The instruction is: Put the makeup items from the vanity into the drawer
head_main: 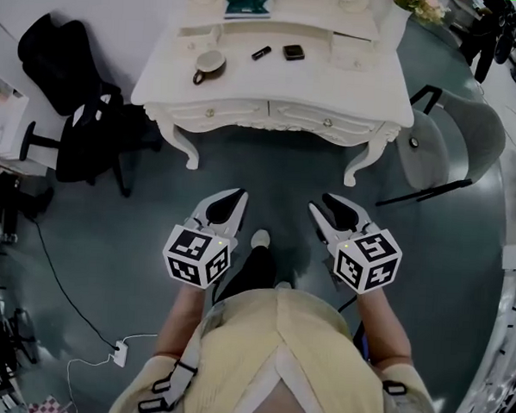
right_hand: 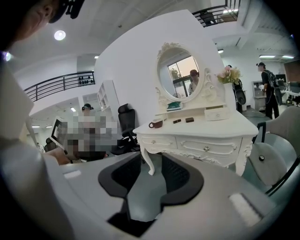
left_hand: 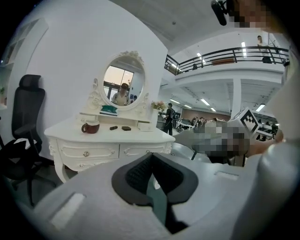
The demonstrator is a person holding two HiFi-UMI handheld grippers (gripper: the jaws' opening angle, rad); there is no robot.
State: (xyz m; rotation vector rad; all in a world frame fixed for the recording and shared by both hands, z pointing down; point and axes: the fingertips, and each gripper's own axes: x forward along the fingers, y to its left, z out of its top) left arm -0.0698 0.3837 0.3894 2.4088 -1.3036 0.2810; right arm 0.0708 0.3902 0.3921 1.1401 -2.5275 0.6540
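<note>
1. Two grippers sit low in the head view, over the dark floor and well short of the white bench [head_main: 272, 94]: your left gripper [head_main: 228, 201] and your right gripper [head_main: 323, 205]. On the bench top lie a mug [head_main: 209, 63], a small dark tube [head_main: 261, 52] and a dark compact [head_main: 293, 52], each apart from the others. A teal item [head_main: 248, 4] rests on the raised shelf behind them. Both drawers [head_main: 215, 114] in the bench front are closed.
2. Your left gripper view shows its fingers [left_hand: 136, 176] pressed together at the tips, with nothing between them. The bench stands beyond, up and to the left, carrying the mug, tube and compact below an oval mirror [left_hand: 124, 84]. A black chair [left_hand: 26, 112] stands left of it.
3. Your right gripper view shows its fingers [right_hand: 123, 176] spread, with nothing between them; a bench leg [right_hand: 149, 161] shows through the gap. The mug, tube and compact lie on the bench top beyond.
</note>
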